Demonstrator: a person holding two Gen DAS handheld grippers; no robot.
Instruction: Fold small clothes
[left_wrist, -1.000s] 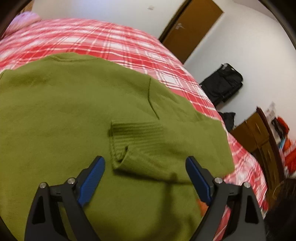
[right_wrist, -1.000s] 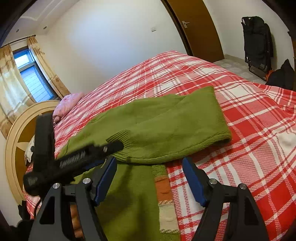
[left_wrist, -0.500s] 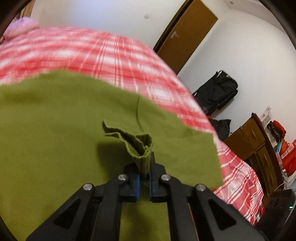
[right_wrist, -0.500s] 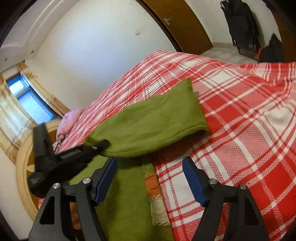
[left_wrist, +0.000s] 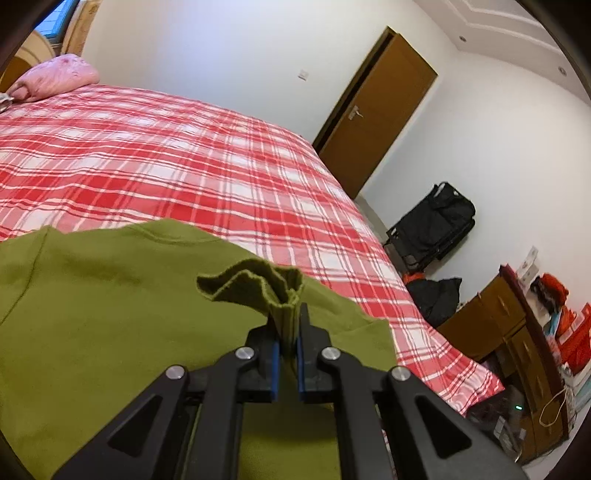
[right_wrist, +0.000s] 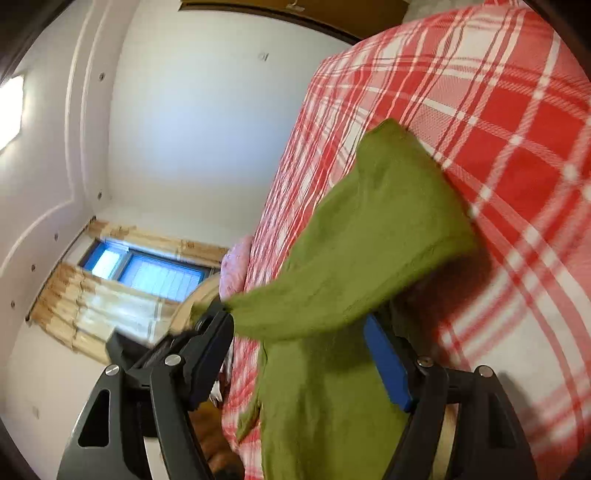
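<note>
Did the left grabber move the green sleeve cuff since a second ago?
Yes. The left gripper, open around the cuff before, is now shut on it and has lifted it off the green sweater, up toward the plaid bedspread.

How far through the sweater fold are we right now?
Early stage. Done: the green sweater lies spread on the plaid bedspread. In hand: the left gripper is shut on the ribbed sleeve cuff, lifted off the body; the right gripper is open, holding nothing. Left: lay that sleeve across, then fold the body; no finished fold shows.
</note>
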